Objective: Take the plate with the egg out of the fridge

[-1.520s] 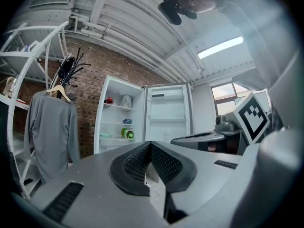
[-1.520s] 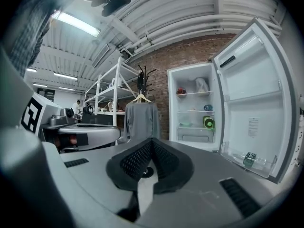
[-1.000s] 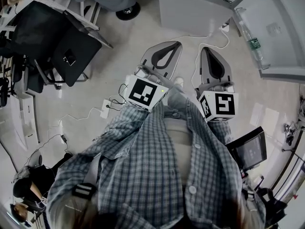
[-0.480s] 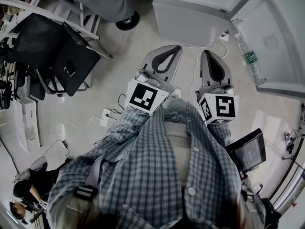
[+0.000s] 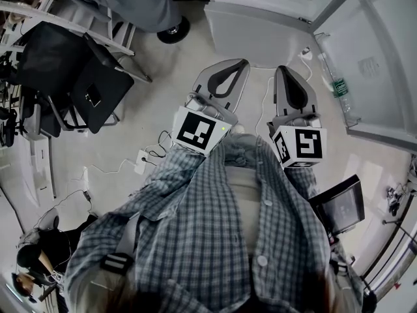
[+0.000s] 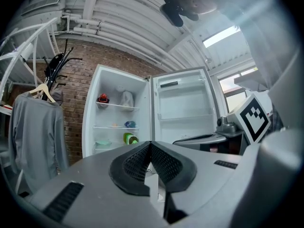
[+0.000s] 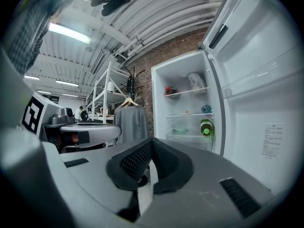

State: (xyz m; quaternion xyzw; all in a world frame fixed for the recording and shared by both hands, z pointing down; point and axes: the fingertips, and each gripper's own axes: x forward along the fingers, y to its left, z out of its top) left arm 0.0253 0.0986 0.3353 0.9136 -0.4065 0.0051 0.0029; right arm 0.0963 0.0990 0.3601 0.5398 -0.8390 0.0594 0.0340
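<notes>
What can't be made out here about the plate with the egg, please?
- Egg: too small in both gripper views; pale dish on a fridge shelf may be its plate.
- Fridge bottom: left gripper view, behind the shut left gripper.
- Fridge interior: head view, cut by top edge.

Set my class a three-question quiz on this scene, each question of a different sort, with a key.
1. True or false: the fridge door stands open.
2. The left claw is: A) shut on a plate; B) shut and empty; C) wide open.
3. In the left gripper view, what hangs on the hanger left of the fridge?
Key: 1 true. 2 B. 3 a grey garment.
</notes>
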